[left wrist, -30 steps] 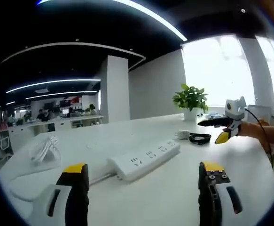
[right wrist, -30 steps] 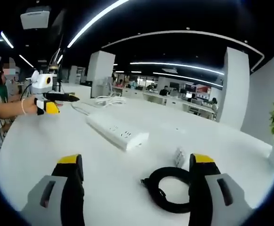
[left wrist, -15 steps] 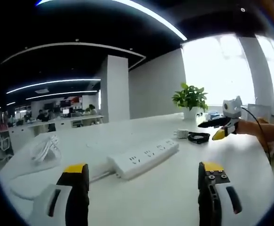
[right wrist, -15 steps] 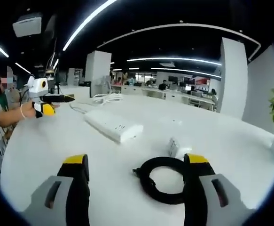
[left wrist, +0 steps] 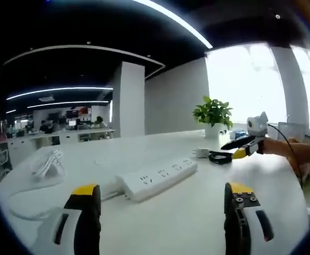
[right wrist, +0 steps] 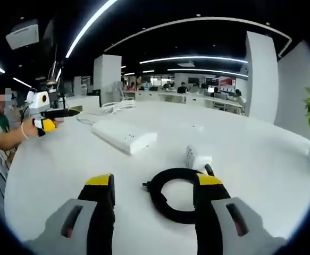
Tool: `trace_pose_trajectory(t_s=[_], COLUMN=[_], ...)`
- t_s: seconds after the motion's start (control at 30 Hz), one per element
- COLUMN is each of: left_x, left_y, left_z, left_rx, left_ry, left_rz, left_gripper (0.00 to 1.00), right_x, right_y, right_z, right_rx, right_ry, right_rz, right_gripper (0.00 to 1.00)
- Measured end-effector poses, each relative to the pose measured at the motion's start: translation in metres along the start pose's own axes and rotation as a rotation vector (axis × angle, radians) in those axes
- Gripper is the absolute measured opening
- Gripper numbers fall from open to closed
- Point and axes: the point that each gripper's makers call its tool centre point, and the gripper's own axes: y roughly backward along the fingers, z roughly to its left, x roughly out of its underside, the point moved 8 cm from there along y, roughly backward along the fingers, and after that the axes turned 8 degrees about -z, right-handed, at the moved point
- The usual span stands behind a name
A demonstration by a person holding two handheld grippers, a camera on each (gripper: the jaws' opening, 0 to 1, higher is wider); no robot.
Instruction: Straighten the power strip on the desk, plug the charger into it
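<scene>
- Surface: a broad white desk (left wrist: 197,212) in an open-plan office, lit by curved ceiling light strips; white pillars and further desks with seated people stand far behind.
- Left gripper view: a potted green plant (left wrist: 213,114) stands at the far right edge of the desk, before a bright window.
- A long white power strip (left wrist: 157,178) lies at a slant across the middle of the desk; its white cable (left wrist: 48,164) runs off to the left.
- A small white charger block (right wrist: 196,156) lies beyond the strip, touching its coiled black cable (right wrist: 170,194).
- Left gripper (left wrist: 162,199): yellow-tipped jaws spread wide, grasping nothing, on the near side of the strip and apart from it.
- Right gripper (right wrist: 153,191): jaws parted and empty, low over the desk, straddling the black coil; contact with the coil cannot be told. The charger block sits just beyond the right jaw tip.
</scene>
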Motion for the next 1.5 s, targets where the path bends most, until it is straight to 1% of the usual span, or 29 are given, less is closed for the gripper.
trace_pose_trajectory(t_s=[0.13,0.2,0.3,0.43,0.5,0.6,0.7,0.9,1.03,1.1,1.23,1.4,1.43,1.5], left_x=[0.001,0.003,0.005,0.005,0.005,0.003,0.002,0.003,0.004,0.004,0.003,0.002,0.001,0.001], left_y=[-0.003,-0.005,-0.006,-0.007,-0.007,-0.007,-0.007,-0.008,-0.008,-0.008,-0.008,-0.006,-0.006,-0.005], left_z=[-0.002,-0.003,-0.004,-0.006,-0.008,-0.009,-0.01,-0.013,-0.016,-0.017,-0.017,-0.016,-0.016,-0.016], left_rx=[0.007,0.011,0.015,0.024,0.025,0.028,0.03,0.037,0.048,0.06,0.054,0.053,0.054,0.052], left_ry=[0.002,0.0,0.003,0.017,0.008,0.003,0.005,0.016,0.01,0.024,0.023,0.025,0.026,0.03], left_rz=[0.001,0.01,0.015,0.013,0.014,0.013,0.009,0.021,0.032,0.024,0.019,0.02,0.02,0.02], left_gripper=[0.98,0.98,0.98,0.98,0.98,0.98,0.98,0.98,0.98,0.98,0.98,0.98,0.98,0.98], right_x=[0.001,0.001,0.001,0.002,0.003,0.004,0.002,0.003,0.003,0.004,0.003,0.003,0.003,0.002], right_y=[0.0,0.0,-0.003,-0.006,-0.007,-0.008,-0.008,-0.009,-0.01,-0.011,-0.014,-0.015,-0.015,-0.016], right_z=[-0.002,-0.002,-0.003,-0.006,-0.007,-0.006,-0.004,-0.002,-0.001,0.0,-0.002,0.0,0.0,-0.001], right_rx=[-0.012,-0.039,-0.06,-0.09,-0.099,-0.105,-0.106,-0.113,-0.113,-0.123,-0.126,-0.131,-0.132,-0.132], right_ry=[-0.01,-0.031,-0.053,-0.071,-0.079,-0.06,-0.042,-0.059,-0.047,-0.029,0.008,0.024,0.036,0.033], right_rz=[0.031,0.047,0.075,0.145,0.177,0.225,0.25,0.303,0.342,0.365,0.409,0.438,0.448,0.455], right_gripper=[0.57,0.54,0.53,0.53,0.53,0.53,0.53,0.5,0.45,0.44,0.41,0.36,0.34,0.29])
